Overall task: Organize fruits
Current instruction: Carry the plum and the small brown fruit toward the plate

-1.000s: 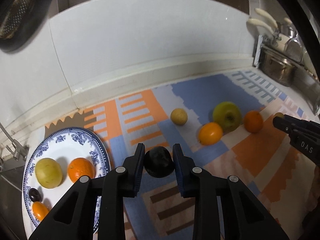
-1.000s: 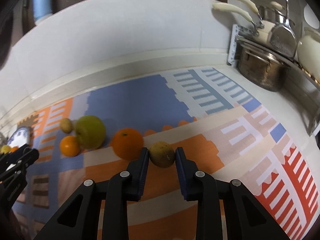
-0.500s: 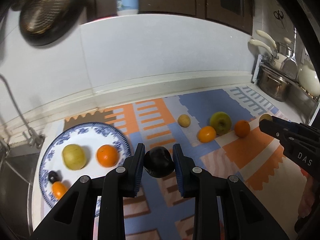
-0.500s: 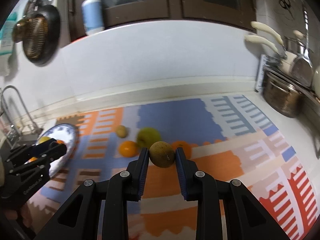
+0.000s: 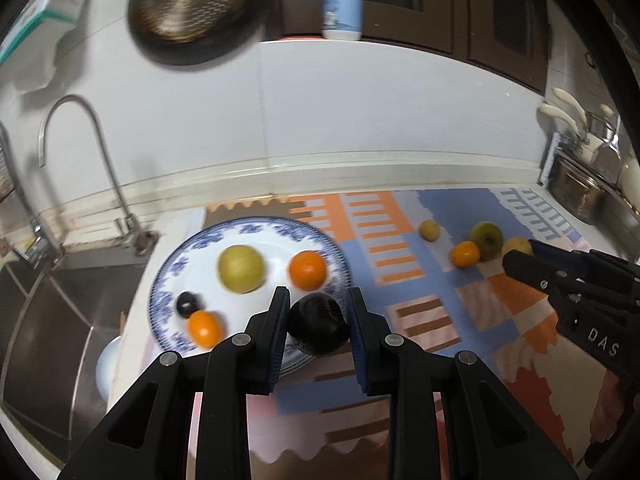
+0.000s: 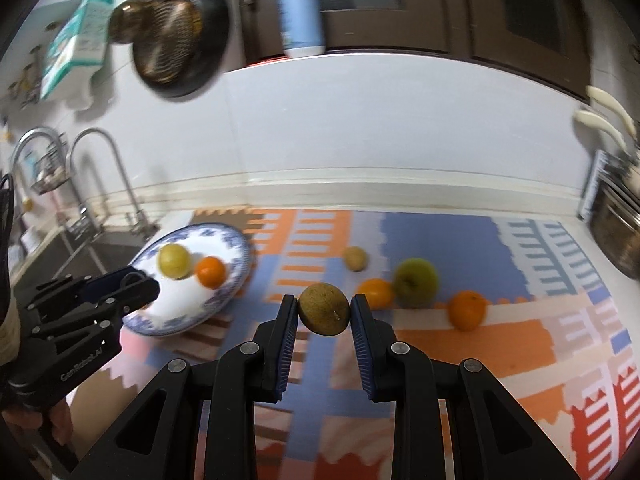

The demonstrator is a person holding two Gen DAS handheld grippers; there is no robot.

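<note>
My left gripper [image 5: 318,322] is shut on a dark plum [image 5: 318,325], held above the near right rim of a blue-patterned white plate [image 5: 172,276]. On the plate lie a yellow-green fruit [image 5: 241,269], an orange [image 5: 307,270], a small dark fruit [image 5: 187,304] and a small orange fruit [image 5: 205,328]. My right gripper [image 6: 324,312] is shut on a brownish round fruit [image 6: 324,309], above the patterned mat [image 6: 440,236]. On the mat lie a green apple [image 6: 416,282], two oranges [image 6: 376,293] [image 6: 467,309] and a small tan fruit [image 6: 355,258].
A sink [image 5: 52,320] with a curved tap [image 5: 92,152] lies left of the plate. A white backsplash [image 5: 360,112] runs behind. Pots and utensils [image 5: 576,184] stand at the far right. A pan [image 6: 176,36] and a bottle [image 6: 300,12] are above the counter.
Both grippers have risen and swung left with their fruits. The plate now sits right under the left gripper's plum, and the loose fruits lie farther right.
</note>
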